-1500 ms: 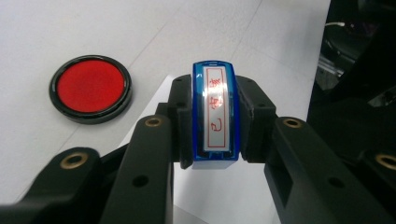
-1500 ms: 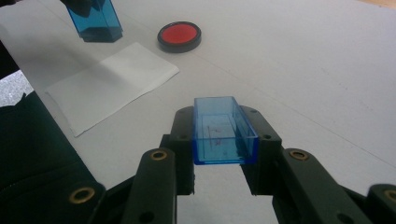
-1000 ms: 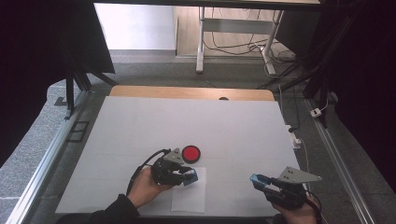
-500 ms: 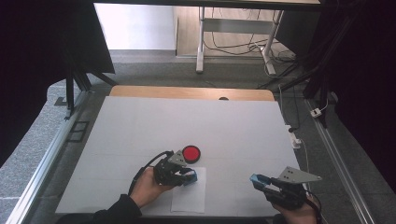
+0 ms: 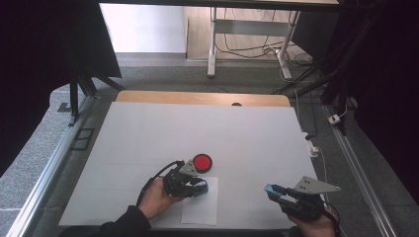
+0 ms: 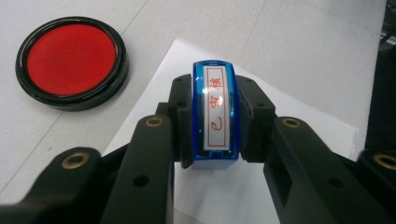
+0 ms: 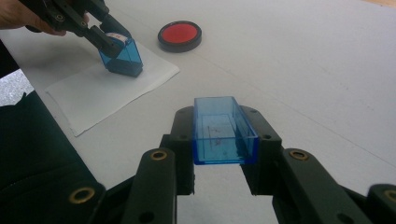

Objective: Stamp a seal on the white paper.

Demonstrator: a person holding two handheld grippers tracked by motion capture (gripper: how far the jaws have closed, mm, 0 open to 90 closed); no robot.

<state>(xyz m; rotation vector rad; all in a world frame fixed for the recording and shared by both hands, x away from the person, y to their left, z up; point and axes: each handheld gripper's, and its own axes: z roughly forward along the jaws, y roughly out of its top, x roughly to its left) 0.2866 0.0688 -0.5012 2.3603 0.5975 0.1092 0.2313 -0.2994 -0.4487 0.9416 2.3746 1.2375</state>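
Note:
My left gripper (image 5: 197, 186) (image 6: 215, 122) is shut on a blue stamp (image 6: 215, 116) (image 5: 201, 186) (image 7: 120, 55) with a white label in red characters. The stamp stands pressed down on a white sheet of paper (image 5: 200, 208) (image 6: 280, 112) (image 7: 100, 88) near the table's front edge. A round red ink pad (image 5: 202, 162) (image 6: 71, 59) (image 7: 180, 34) in a black case lies just beyond the sheet. To the right, my right gripper (image 5: 273, 190) (image 7: 225, 135) is shut on the stamp's clear blue cap (image 7: 223, 130) (image 5: 272, 190), held above the table.
The white table top (image 5: 207, 133) stretches far behind the pad, with a wooden strip (image 5: 197, 98) along its back edge. A white power strip (image 5: 312, 145) lies at the right edge. A dark sleeve (image 7: 32, 154) sits close on the left in the right gripper view.
The left gripper with the stamp has shifted slightly down onto the paper. The right gripper has barely moved.

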